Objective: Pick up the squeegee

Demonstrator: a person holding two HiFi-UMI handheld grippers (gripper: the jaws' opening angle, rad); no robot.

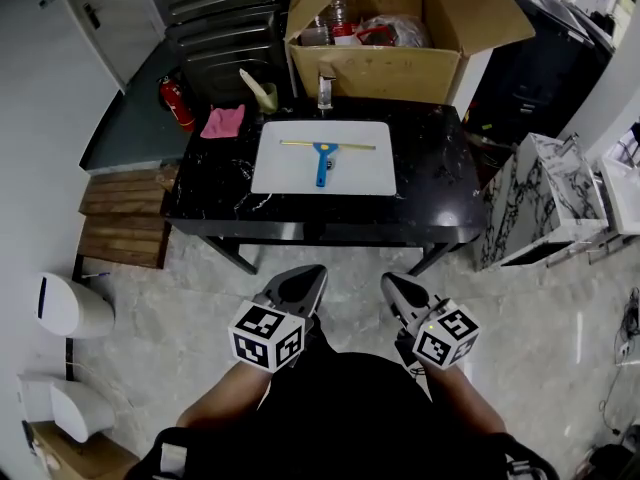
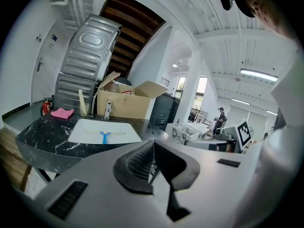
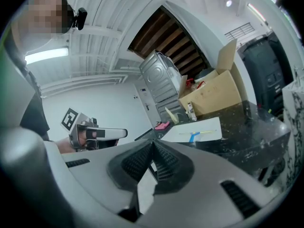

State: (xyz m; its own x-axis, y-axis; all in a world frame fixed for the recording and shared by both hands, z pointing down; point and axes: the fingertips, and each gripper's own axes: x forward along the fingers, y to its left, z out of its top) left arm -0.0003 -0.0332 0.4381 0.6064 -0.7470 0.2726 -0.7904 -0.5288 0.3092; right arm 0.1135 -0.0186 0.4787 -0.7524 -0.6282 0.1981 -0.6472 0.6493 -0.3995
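Left tool (image 1: 308, 276), right tool (image 1: 394, 282): jaws together, nothing between. Held low at waist, side by side, pointed slightly down toward desk (image 1: 430, 183). Squeegee (image 1: 322, 158) lay flat in white sink (image 1: 275, 173), well ahead. Judged light, stiff, thin blade rail; best gripped across blue handle.

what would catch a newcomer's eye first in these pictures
A blue-handled squeegee lies on a white panel on the black marble table, mid-frame in the head view. Behind it stands an open cardboard box. Lower down, the left gripper and right gripper are shut and empty, short of the table.
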